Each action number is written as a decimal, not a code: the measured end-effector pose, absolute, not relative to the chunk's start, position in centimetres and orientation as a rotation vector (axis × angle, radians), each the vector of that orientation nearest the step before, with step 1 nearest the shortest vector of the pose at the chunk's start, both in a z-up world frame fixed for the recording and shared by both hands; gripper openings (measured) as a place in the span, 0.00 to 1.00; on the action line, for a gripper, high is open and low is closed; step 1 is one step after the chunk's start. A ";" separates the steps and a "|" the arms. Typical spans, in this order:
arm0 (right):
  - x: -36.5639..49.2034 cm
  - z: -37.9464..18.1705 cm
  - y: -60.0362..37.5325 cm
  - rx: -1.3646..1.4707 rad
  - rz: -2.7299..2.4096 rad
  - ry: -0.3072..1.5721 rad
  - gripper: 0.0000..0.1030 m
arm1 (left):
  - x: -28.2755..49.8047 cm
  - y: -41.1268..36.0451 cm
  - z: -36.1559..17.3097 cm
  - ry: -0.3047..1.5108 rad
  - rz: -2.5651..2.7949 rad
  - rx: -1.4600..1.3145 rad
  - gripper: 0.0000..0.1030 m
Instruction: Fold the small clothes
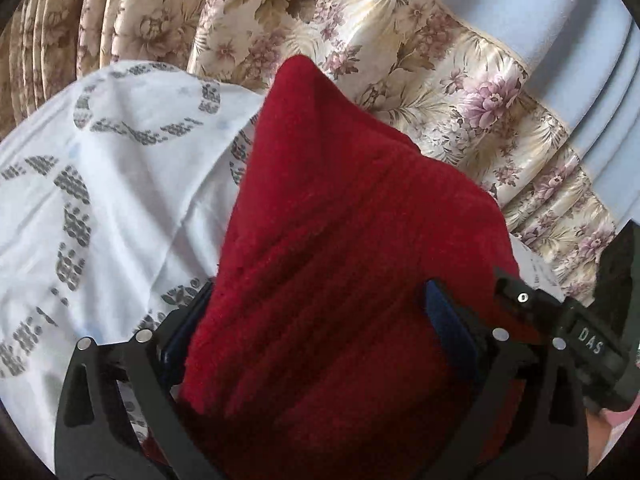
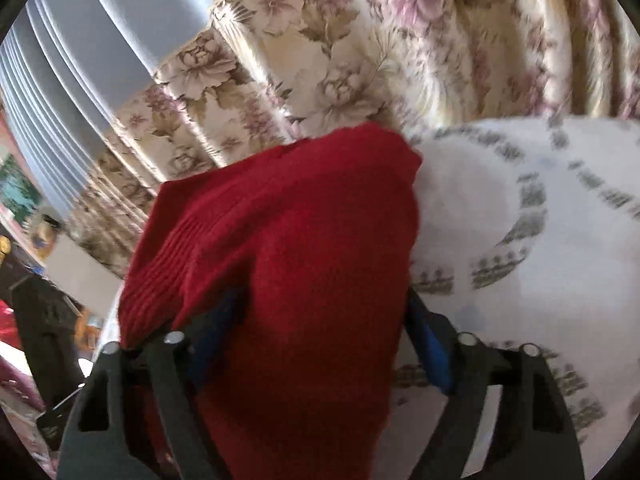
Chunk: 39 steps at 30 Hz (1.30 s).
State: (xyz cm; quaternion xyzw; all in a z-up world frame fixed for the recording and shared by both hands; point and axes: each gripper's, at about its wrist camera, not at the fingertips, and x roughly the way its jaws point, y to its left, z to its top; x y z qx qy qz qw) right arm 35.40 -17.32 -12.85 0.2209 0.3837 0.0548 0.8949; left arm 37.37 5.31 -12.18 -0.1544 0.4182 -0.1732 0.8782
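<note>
Two grippers have hold of one red knitted garment (image 1: 340,240), which fills the middle of both wrist views and hangs raised in front of a white sheet with a grey dotted pattern (image 1: 100,200). Behind it hang floral curtains (image 1: 400,60) beside pale blue pleated drapes (image 1: 560,20).

The left gripper (image 1: 316,320) has its jaws set fairly wide, yet the thick bunch of red knit fills the whole gap, pressed between the blue pads (image 1: 448,320) on either side. The right gripper (image 2: 316,328) grips likewise: its blue pads (image 2: 430,344) bracket a thick fold of the same garment, with a ribbed edge spilling over the left finger.

The left wrist view alone shows part of the other gripper at its right edge, a black body with the white letters "DAS" (image 1: 591,342), close beside the red cloth. The right wrist view, somewhat blurred, alone shows a cluttered patch of room at its left edge (image 2: 36,280), with dark, red and yellow shapes too smeared to name.
</note>
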 end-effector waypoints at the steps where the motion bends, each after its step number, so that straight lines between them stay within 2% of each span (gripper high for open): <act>1: 35.4 -12.9 -17.3 0.455 0.125 0.794 0.72 | 37.3 5.2 -12.2 0.871 -0.370 -0.321 0.92; 4: 35.3 -13.2 -17.5 0.489 0.174 0.793 0.63 | 37.0 5.0 -12.3 0.869 -0.390 -0.333 0.82; 6: 35.3 -13.1 -17.5 0.493 0.196 0.791 0.59 | 36.6 4.6 -11.9 0.852 -0.403 -0.318 0.66; 9: 35.2 -12.8 -17.3 0.479 0.207 0.784 0.51 | 36.1 3.9 -11.2 0.837 -0.412 -0.290 0.51; 13: 35.1 -12.1 -17.3 0.459 0.224 0.765 0.43 | 35.7 3.6 -10.6 0.836 -0.404 -0.280 0.46; 20: 34.0 -8.6 -18.9 0.398 0.247 0.709 0.42 | 34.7 0.9 -8.4 0.821 -0.424 -0.233 0.44; 26: 30.6 -3.4 -25.2 0.275 0.191 0.673 0.42 | 32.5 -7.0 -5.9 0.792 -0.520 -0.208 0.44; 32: 27.0 -2.5 -33.2 0.180 0.068 0.698 0.42 | 30.8 -16.9 -6.5 0.839 -0.625 -0.180 0.47; 34: 26.6 -4.3 -35.8 0.166 -0.012 0.740 0.45 | 30.9 -19.7 -8.5 0.877 -0.615 -0.129 0.53; 35: 26.5 -5.6 -36.8 0.154 -0.067 0.763 0.46 | 30.9 -20.7 -9.5 0.893 -0.582 -0.080 0.63; 36: 26.4 -7.6 -38.0 0.149 -0.135 0.808 0.51 | 30.9 -21.3 -10.2 0.889 -0.552 -0.053 0.79; 38: 25.7 -9.7 -39.1 0.174 -0.192 0.801 0.68 | 30.3 -21.1 -10.4 0.832 -0.493 -0.014 0.93; 39: 24.7 -9.9 -39.4 0.172 -0.238 0.749 0.84 | 30.0 -21.0 -10.3 0.811 -0.484 0.022 0.97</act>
